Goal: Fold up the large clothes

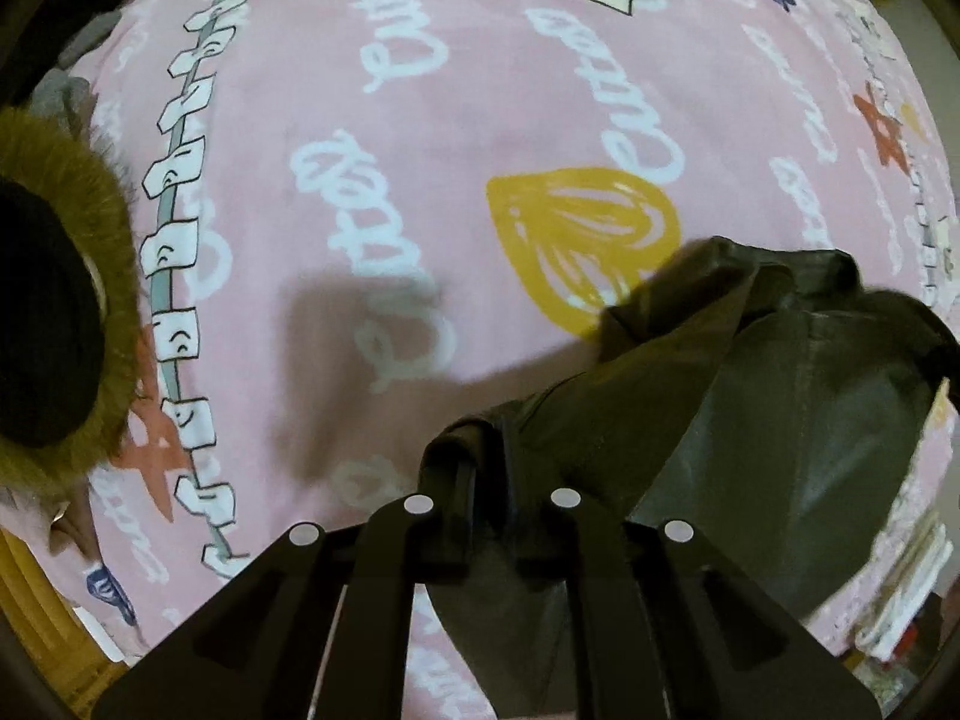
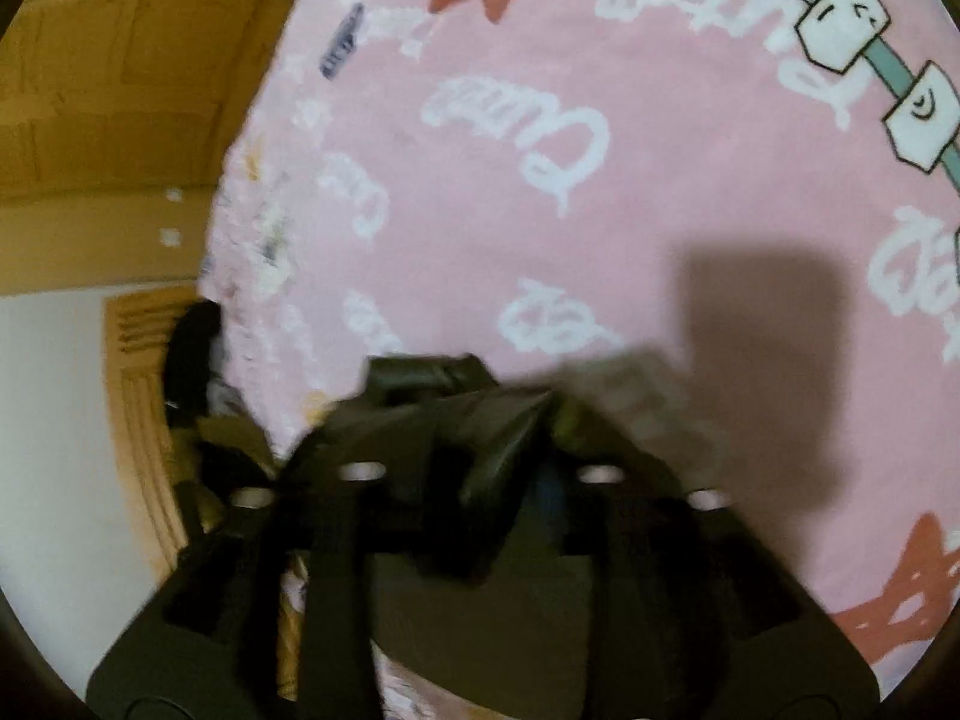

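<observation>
Both tools, left tool [image 1: 489,480] and right tool [image 2: 474,420], clench dark garment [image 1: 750,396]; right view blurred, fingertips hidden.

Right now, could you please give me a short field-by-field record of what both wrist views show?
surface: pink printed bedsheet
garment: dark garment, bunched and lifted over the sheet
left claw: left claw, shut on a garment edge
right claw: right claw, shut on a bunched fold; view blurred
other item: fur-trimmed black piece at the sheet's left edge
background: wooden door beyond the bed
</observation>
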`<action>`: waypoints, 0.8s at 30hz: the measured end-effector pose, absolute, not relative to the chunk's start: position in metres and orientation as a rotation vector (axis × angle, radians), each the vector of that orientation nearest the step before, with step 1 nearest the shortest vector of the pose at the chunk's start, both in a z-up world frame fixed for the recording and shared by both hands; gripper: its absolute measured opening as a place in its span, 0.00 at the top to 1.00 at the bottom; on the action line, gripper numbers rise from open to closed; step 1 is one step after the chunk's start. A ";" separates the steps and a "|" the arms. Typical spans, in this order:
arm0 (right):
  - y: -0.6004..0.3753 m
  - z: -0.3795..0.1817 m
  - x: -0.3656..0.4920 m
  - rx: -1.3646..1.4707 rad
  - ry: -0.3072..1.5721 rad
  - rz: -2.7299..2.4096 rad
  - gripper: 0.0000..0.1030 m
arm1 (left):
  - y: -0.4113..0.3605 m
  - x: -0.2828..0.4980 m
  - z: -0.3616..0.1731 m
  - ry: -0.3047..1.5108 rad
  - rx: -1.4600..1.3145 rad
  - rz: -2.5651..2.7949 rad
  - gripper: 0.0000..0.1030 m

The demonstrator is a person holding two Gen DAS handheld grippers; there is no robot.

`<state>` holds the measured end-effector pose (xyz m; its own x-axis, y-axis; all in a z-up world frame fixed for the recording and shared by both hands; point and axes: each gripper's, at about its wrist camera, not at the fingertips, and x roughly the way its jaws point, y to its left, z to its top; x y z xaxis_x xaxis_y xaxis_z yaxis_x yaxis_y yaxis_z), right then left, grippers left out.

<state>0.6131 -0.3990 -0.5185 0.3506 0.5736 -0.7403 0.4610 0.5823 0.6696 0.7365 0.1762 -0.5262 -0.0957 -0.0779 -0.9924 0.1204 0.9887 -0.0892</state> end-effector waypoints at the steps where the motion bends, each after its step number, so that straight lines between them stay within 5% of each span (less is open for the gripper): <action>1: -0.404 -0.513 0.615 1.043 1.236 0.097 0.16 | 0.175 0.738 -0.521 1.675 0.023 -0.184 0.91; 9: -0.376 -0.463 0.608 0.892 1.156 0.250 0.16 | 0.186 0.749 -0.490 1.770 -0.193 -0.259 0.83; 13: -0.290 -0.464 0.539 0.668 1.267 0.432 0.16 | 0.201 0.756 -0.480 1.749 -0.207 -0.155 0.43; 19: -0.160 -0.552 0.465 0.380 1.485 0.400 0.18 | 0.206 0.753 -0.455 1.722 -0.369 -0.114 0.36; 24: -0.168 -0.586 0.504 0.581 1.475 0.251 0.18 | 0.138 0.702 -0.455 1.652 -0.193 -0.224 0.35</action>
<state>0.5041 -0.1680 -0.5859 0.1009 0.5003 -0.8599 0.1885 0.8391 0.5103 0.7017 0.1378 -0.4546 -0.0931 -0.2584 -0.9615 0.0075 0.9655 -0.2602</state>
